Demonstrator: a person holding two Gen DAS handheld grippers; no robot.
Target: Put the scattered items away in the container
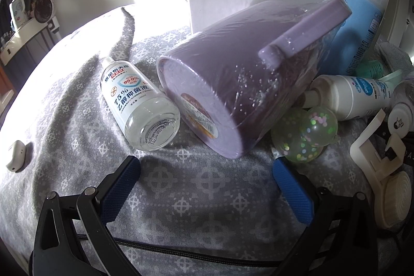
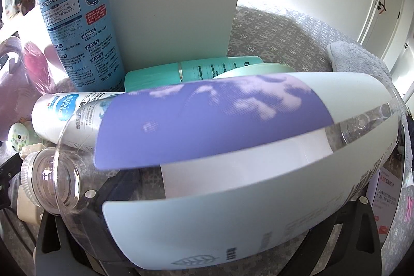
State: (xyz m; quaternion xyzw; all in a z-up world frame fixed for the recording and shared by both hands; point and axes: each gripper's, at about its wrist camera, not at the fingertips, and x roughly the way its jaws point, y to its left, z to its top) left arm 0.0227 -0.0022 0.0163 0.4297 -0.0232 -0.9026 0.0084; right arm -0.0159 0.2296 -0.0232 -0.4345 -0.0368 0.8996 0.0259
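My left gripper [image 1: 205, 179] is open and empty, low over the grey patterned bedspread [image 1: 181, 198]. Just ahead of it a purple mug [image 1: 233, 84] wrapped in film lies on its side. A small clear sanitizer bottle [image 1: 137, 102] lies to the mug's left. My right gripper is shut on a clear plastic bottle with a purple and pale label [image 2: 220, 146], held crosswise close to the lens; its fingers are mostly hidden. A white box container [image 2: 178, 12] stands behind, with a tall blue spray can [image 2: 77, 27] upright beside it.
A white pump bottle [image 1: 357, 97], glitter balls [image 1: 305, 133] and a teal bottle [image 2: 196, 71] lie near the container. A white clip and tape roll [image 1: 388, 195] sit at the right. A small white case [image 1: 15, 157] lies far left. A grey towel [image 2: 362, 61] lies right.
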